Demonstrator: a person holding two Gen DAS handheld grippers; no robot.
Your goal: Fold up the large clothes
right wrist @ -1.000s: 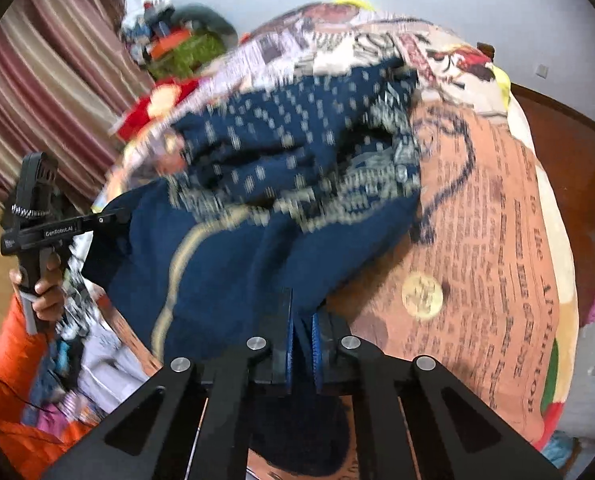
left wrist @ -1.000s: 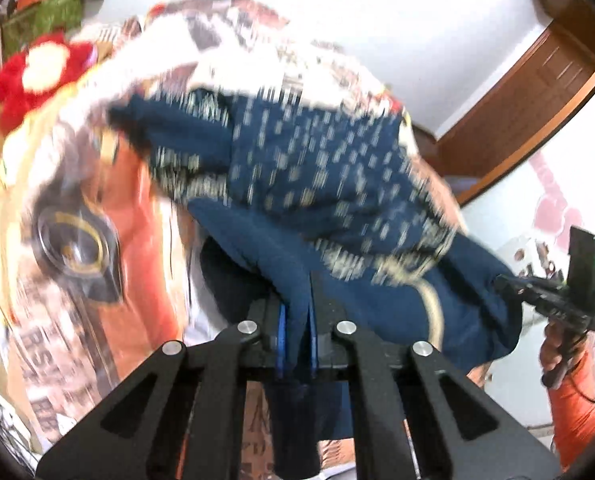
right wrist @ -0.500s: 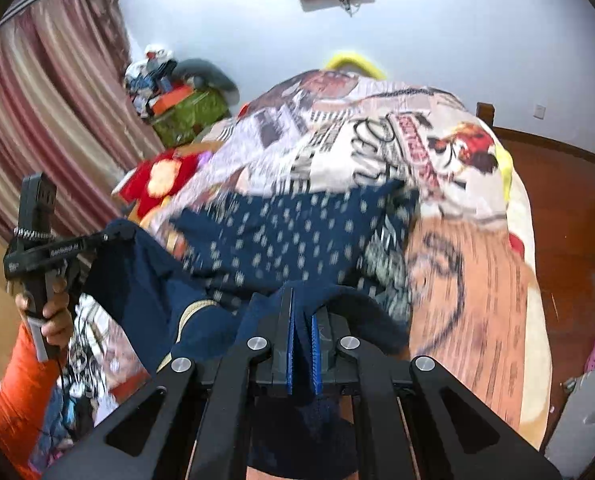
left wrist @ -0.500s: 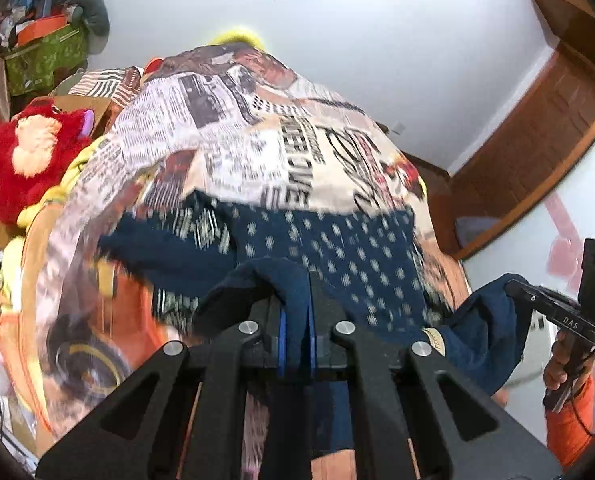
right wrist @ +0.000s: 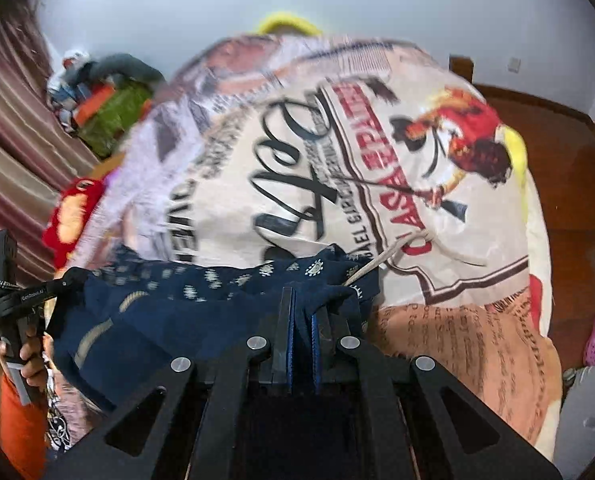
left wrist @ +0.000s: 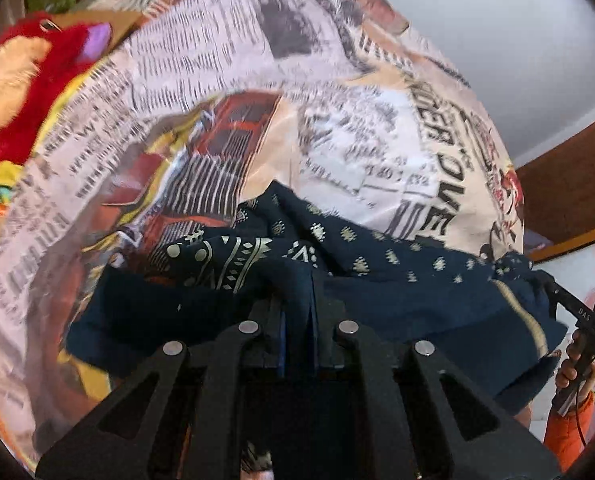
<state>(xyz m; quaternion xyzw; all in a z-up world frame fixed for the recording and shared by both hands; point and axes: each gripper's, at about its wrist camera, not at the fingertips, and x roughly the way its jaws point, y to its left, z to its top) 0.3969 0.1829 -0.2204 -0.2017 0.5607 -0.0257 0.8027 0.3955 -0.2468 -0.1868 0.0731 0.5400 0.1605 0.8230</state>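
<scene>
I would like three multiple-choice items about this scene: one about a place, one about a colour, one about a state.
1. Where is the red plush toy in the left wrist view?
A. upper left, beside the bedspread
B. on the garment
C. in the right claw

2. What is the main colour of the patterned garment?
A. green
B. dark blue
C. white

3. What does the right claw have between its fingers?
A. nothing
B. the garment's cloth
C. a cord only

Answers: 1 A, it lies at the bed's edge; 2 B, dark blue with pale marks; 3 B, the fingers pinch dark cloth.
</scene>
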